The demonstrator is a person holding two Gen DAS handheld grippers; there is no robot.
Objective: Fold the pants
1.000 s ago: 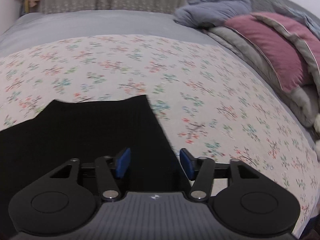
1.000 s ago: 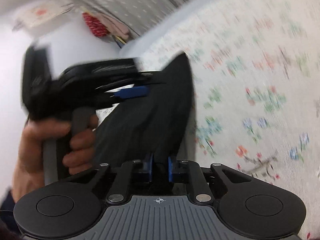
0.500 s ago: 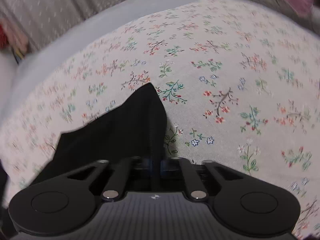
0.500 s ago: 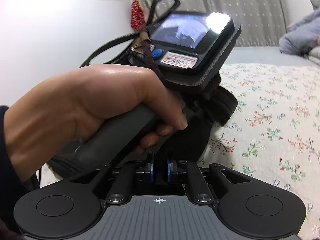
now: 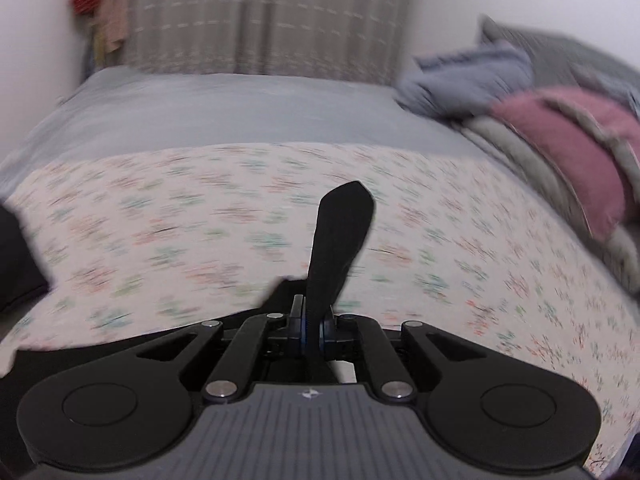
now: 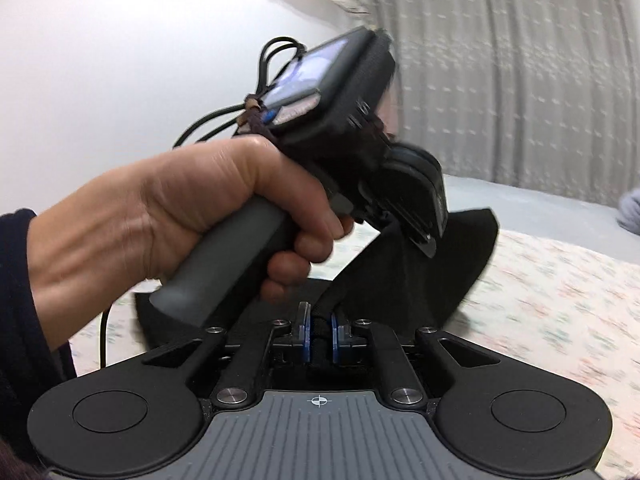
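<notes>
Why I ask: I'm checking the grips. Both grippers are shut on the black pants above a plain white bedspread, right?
Not quite. The bedspread is floral, not plain white, as the left wrist view shows. The rest holds: the left gripper and the right gripper are each shut on the black pants.

Two fisheye views, each from a camera riding on a hand-held gripper and looking forward along its fingers.

The left view looks slightly down across the flowered bedspread (image 5: 224,216) toward the curtain (image 5: 272,16) and, at right, the pillows (image 5: 568,148); the left hand-held gripper (image 5: 314,326) fills the bottom edge, close to the lens. The right view sits just behind the left hand (image 6: 188,216), so near it fills the picture's middle, with the right hand-held gripper (image 6: 319,338) at bottom. Both views share the bedspread, the curtain and the black pants (image 6: 448,268).
</notes>
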